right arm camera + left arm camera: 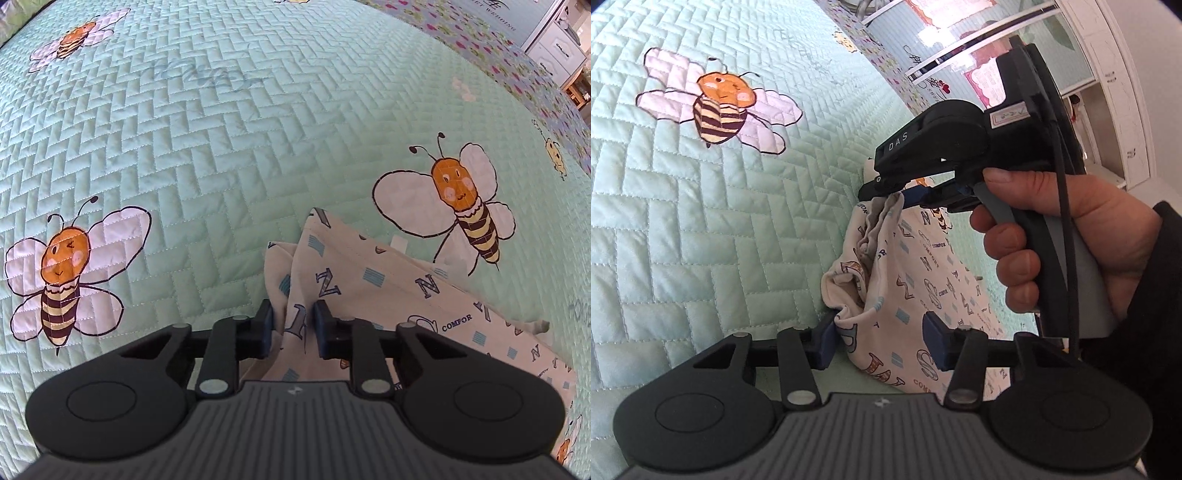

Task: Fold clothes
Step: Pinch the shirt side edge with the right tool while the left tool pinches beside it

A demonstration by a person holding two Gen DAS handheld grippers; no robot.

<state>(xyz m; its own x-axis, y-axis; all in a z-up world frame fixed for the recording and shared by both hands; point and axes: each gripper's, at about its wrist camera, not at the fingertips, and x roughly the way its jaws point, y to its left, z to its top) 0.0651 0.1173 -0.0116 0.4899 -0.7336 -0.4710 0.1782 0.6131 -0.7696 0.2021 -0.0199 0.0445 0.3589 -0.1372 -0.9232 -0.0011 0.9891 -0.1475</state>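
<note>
Quilted mint bedspread, stitched in herringbone and dotted with cartoon bees, covers the bed. On it lies a cream letter-print garment. The left gripper has fingers half-open around a bunched edge; the right gripper pinches a fold. White cabinets stand at right.

Both grippers are black plastic with dark blue pads and silver pivot screws. The right gripper says "DAS", with a grey trigger, a black cable, and a black sleeve behind the hand.
</note>
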